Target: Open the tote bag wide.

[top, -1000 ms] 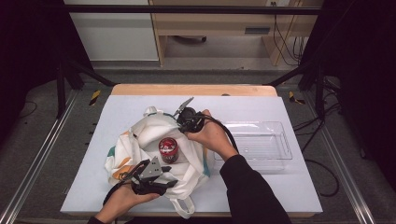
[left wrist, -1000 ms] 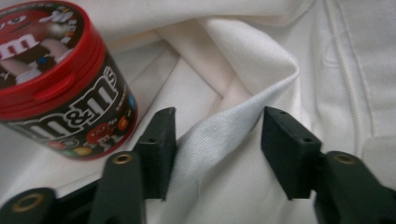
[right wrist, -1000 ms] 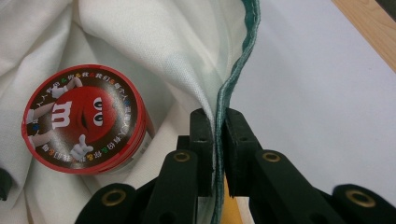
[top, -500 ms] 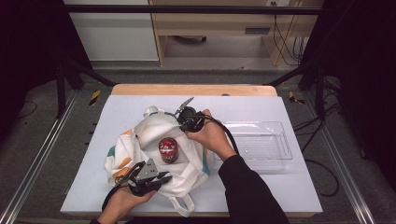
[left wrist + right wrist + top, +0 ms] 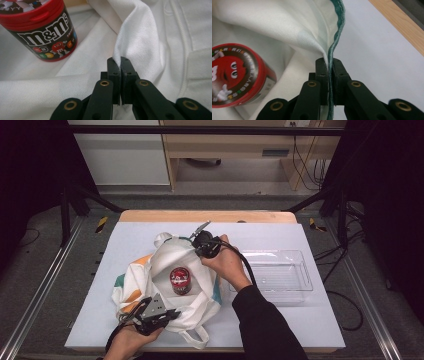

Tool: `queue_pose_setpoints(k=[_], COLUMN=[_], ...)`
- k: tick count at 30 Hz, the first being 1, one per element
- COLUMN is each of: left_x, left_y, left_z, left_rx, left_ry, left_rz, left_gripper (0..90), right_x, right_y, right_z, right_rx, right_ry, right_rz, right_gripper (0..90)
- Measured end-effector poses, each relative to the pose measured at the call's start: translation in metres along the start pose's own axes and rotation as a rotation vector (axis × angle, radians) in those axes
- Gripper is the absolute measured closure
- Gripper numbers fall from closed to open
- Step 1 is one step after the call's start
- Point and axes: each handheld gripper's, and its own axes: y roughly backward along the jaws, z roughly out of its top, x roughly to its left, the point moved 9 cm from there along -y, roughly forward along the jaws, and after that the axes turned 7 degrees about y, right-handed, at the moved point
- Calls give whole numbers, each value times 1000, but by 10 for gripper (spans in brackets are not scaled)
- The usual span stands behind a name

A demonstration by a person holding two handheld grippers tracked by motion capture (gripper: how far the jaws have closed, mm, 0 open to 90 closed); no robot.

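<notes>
A white cloth bag (image 5: 167,262) with orange and green trim lies open on the table, with a red-lidded M&M's can (image 5: 180,280) standing inside. At the bag's near edge, my left gripper (image 5: 170,314) has just been closing and is now shut on a fold of the white fabric (image 5: 140,42). The can (image 5: 45,30) stands just beyond it to the left. My right gripper (image 5: 199,249) holds the far rim, shut on the green-edged hem (image 5: 337,32), with the can (image 5: 234,72) below left of it.
A clear plastic tray (image 5: 280,275) sits to the right of the bag, close to the right forearm. The white table top (image 5: 125,235) ends in a wooden strip (image 5: 200,216) at the far side. Metal rails run along both sides.
The left gripper has shifted slightly along the bag's near edge and its jaws have shut on the fabric. The right gripper has kept still on the far rim.
</notes>
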Motion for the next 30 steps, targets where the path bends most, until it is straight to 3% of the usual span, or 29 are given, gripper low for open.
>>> queue_pose_setpoints(k=[8, 16, 20, 23, 30], left_x=[-3, -4, -4, -5, -3], left_y=[2, 3, 3, 3, 3], left_z=[-6, -7, -7, -7, -5], left_rx=[9, 2, 5, 3, -2], left_ry=[4, 3, 4, 3, 5], left_rz=[-3, 6, 11, 15, 27], left_gripper=[885, 885, 884, 880, 847], right_x=[-14, -19, -18, -15, -15], right_y=[-8, -21, -26, -25, -12], right_z=[-6, -10, -13, -11, -7], right_rx=[46, 119, 138, 123, 61], right_ry=[-53, -38, -52, -32, -74], right_rz=[-36, -69, -62, -50, -56], right_gripper=[859, 858, 854, 826, 620])
